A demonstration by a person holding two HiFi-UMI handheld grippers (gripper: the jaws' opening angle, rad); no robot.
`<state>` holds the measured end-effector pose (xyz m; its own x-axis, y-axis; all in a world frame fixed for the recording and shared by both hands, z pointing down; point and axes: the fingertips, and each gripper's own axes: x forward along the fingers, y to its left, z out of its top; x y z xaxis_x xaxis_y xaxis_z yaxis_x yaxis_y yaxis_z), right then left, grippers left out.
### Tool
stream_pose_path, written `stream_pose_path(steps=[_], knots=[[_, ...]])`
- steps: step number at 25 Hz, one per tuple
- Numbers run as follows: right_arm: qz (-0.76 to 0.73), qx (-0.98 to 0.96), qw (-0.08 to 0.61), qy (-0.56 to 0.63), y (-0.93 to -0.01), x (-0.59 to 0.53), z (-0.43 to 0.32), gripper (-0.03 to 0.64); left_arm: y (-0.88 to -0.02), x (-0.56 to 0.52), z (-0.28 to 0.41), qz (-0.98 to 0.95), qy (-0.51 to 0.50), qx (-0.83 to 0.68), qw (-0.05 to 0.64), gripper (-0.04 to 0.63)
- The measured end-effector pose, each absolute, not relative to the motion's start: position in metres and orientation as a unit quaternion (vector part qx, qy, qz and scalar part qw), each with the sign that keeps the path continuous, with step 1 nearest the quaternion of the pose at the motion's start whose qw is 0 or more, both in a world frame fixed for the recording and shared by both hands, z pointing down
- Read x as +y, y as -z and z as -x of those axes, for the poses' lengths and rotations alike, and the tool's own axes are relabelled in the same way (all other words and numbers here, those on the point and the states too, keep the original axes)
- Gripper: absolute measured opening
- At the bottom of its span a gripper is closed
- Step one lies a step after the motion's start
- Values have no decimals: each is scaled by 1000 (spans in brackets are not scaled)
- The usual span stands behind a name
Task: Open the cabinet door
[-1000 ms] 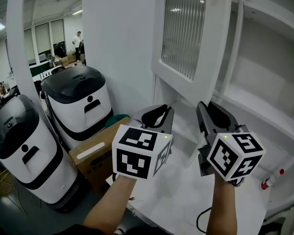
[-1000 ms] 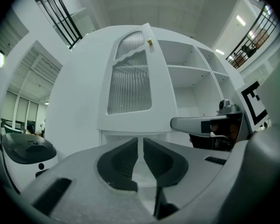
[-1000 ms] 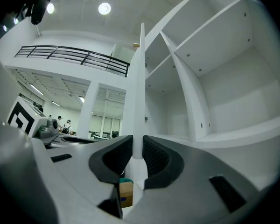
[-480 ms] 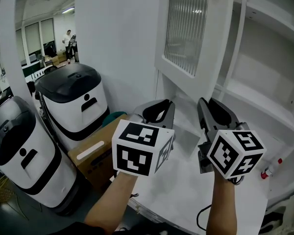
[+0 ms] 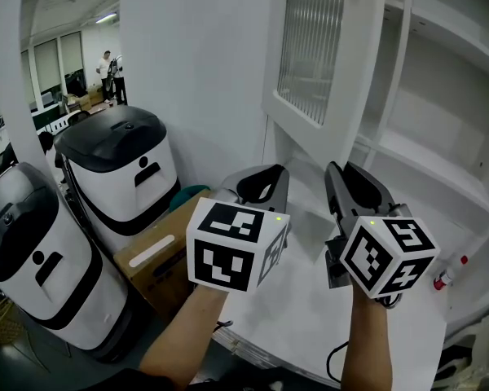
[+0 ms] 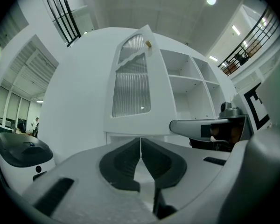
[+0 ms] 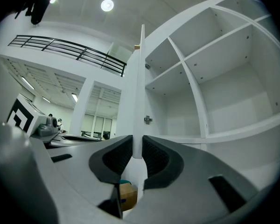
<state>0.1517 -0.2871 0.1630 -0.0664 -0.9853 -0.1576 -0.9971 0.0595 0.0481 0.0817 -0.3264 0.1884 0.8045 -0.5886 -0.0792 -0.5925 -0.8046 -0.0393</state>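
Two white machines with black lids (image 5: 122, 165) sit on the floor off the left edge of the tabletop (image 5: 310, 324), and there's a cardboard box (image 5: 159, 255) wedged against the nearer one. Way back in the room a person (image 5: 106, 65) is standing around.

Next along is the left hand-held gripper (image 6: 141, 146), held level over the left part of the tabletop. In its own view the jaws are pressed together with nothing in them, so it's empty and just hanging beside the action.

Right above and between the two grippers is the cabinet door (image 5: 357, 96), white frame with a ribbed glass panel. It's swung out from the cabinet, so the shelves (image 5: 440, 129) behind it are in plain sight.

The right hand-held gripper (image 7: 137, 150) is the one on the job. In its own view the door shows edge-on, and its lower free edge runs straight down between the two dark pads (image 7: 113, 157), which sit narrow and tight against both sides of it. So it's clamped on the door near the bottom.

Over by the right edge of the tabletop lies a small white thing with a red cap (image 5: 450, 277); can't tell what it is.
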Motion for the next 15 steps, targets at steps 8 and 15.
stream_pose_path(steps=[8,15], knots=[[680,728,41,-76,-163,-286,-125,69,-183,-325,-62,949,-40,311,35,18],[683,725,30,-81,-163,-289,-101,69,-183,-325,-44,947,-41,316,35,18]])
